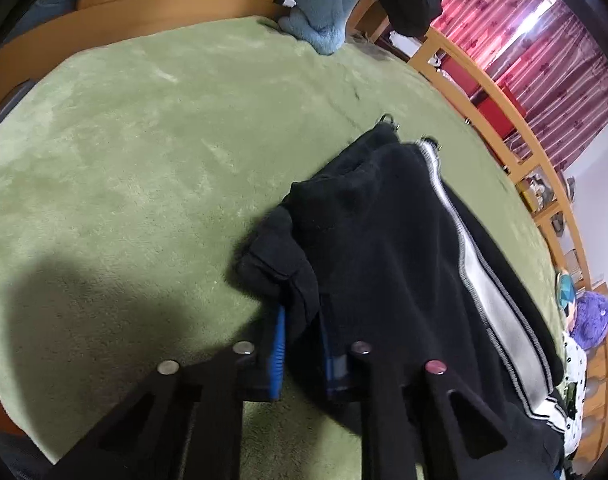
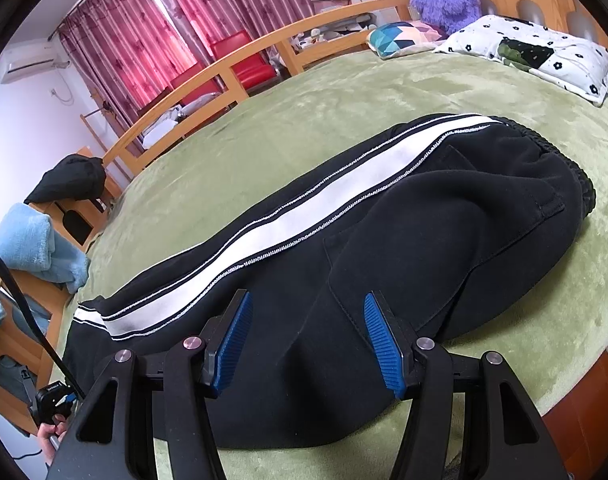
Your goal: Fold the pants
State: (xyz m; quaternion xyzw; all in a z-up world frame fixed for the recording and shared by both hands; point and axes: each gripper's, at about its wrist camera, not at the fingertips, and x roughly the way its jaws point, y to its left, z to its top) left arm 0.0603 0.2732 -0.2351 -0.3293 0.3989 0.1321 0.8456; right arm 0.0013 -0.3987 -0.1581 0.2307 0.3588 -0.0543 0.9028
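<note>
Right now my left hand-held gripper (image 1: 302, 344) pinches a bunched black edge of the pants (image 1: 384, 240). My right hand-held gripper (image 2: 308, 340) is spread wide just over the pants, grabbing nothing. They lie folded lengthwise on the green bed (image 2: 384, 92), white stripe (image 2: 304, 208) up.
</note>
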